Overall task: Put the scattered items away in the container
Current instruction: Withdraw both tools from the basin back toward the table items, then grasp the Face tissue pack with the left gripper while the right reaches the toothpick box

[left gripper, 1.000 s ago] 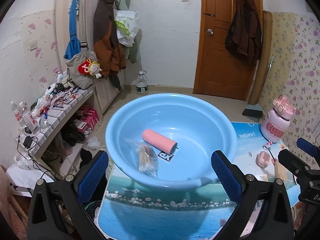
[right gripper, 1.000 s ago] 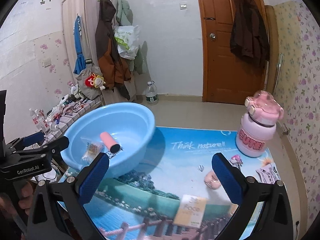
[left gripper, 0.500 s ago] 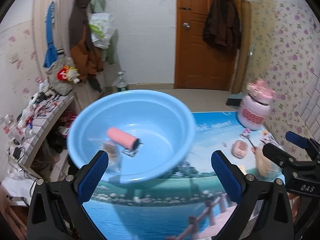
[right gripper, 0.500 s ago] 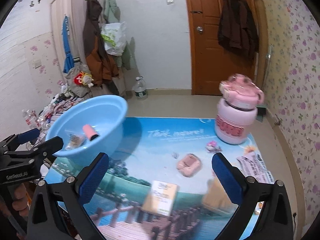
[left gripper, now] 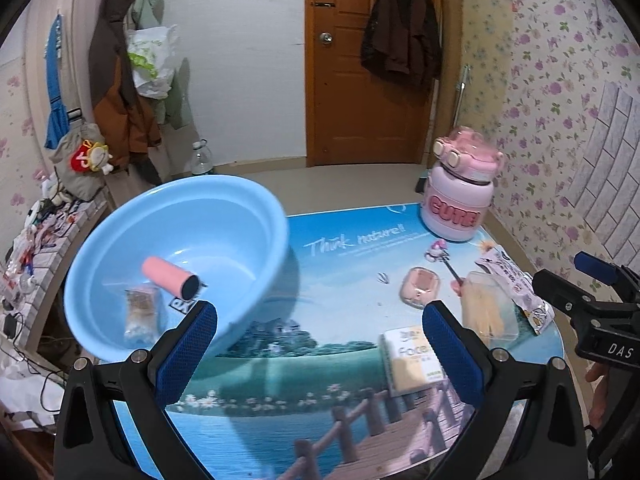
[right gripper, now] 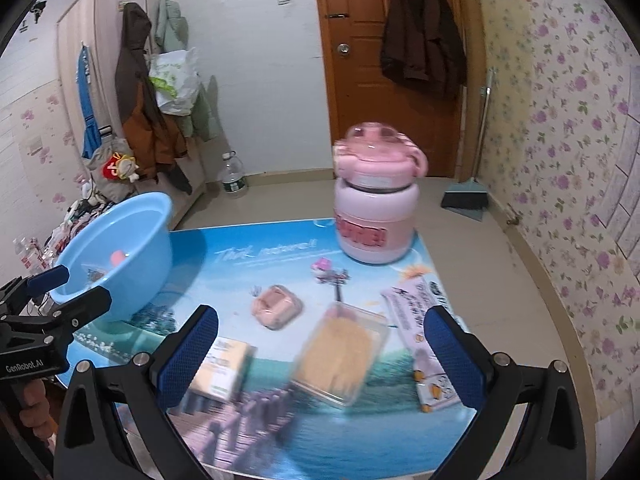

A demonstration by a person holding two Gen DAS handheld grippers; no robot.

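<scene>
A light blue basin (left gripper: 224, 216) (right gripper: 152, 220) stands at the table's left, holding a pink roller (left gripper: 170, 276) and a clear bag of small items (left gripper: 140, 312). On the scenic table mat lie a small pink case (left gripper: 418, 286) (right gripper: 276, 306), a clear box of yellowish sticks (left gripper: 486, 312) (right gripper: 340, 354), a yellow-white carton (left gripper: 412, 360) (right gripper: 222, 368), a printed sachet (left gripper: 514, 288) (right gripper: 420, 336) and a pink-topped pen (left gripper: 444, 258) (right gripper: 334, 278). My left gripper (left gripper: 320, 352) is open by the basin's near rim. My right gripper (right gripper: 320, 356) is open above the clear box.
A tall pink bottle (left gripper: 460, 192) (right gripper: 376, 204) stands at the table's far right corner. A cluttered shelf (left gripper: 36, 240) runs along the left wall. The mat's right edge (right gripper: 452, 320) drops to the floor. A brown door (left gripper: 360, 60) is behind.
Both views have swung to the right. The basin has slid to the left of each view, and the loose items on the mat have come in front of the right gripper.
</scene>
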